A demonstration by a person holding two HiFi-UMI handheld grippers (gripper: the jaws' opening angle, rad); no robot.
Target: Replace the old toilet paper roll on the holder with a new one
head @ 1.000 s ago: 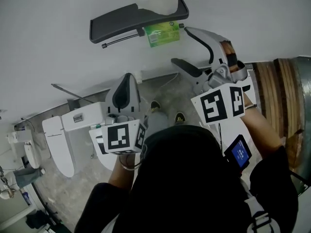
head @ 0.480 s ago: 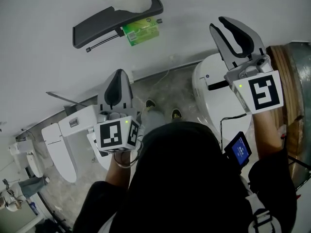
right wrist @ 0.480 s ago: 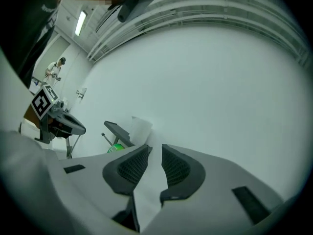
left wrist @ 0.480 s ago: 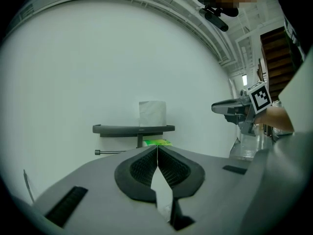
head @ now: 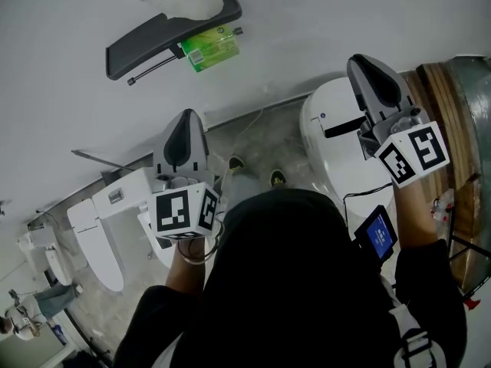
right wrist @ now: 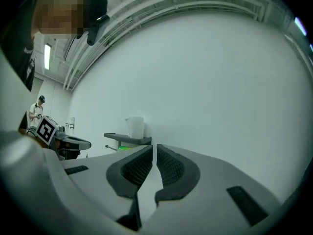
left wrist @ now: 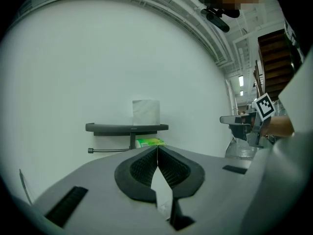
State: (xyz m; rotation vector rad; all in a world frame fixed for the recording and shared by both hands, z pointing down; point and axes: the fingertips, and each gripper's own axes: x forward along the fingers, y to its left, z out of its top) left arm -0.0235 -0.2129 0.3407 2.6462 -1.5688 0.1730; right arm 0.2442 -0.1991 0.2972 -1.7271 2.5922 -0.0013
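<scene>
Left gripper [left wrist: 157,149]: I read the jaws as fully together. The ribbed pads [left wrist: 170,169] meet along one line at the tips, and nothing is held. In its own view it touches nothing and faces the white wall [left wrist: 73,72]. The holder [left wrist: 126,128] sits just above the tip line, well apart from it.

Right gripper [right wrist: 153,148]: the jaws are drawn together with only a hairline slit at the tips. Nothing sits between them and they rest on nothing. In its own view the holder lies to the left of the jaw line, again well apart.

Toilet paper roll [left wrist: 145,112]: it stands upright on the holder's flat top, right of the middle of that top. Neither tool touches it.

Below the top, a thin rod [left wrist: 108,151] runs out toward the holder's left end. A green packet [left wrist: 150,142] sits under the right end.

In the head view both grippers are raised toward the wall, the left one nearer the holder's side. A white toilet [head: 334,140] is below the right one.
</scene>
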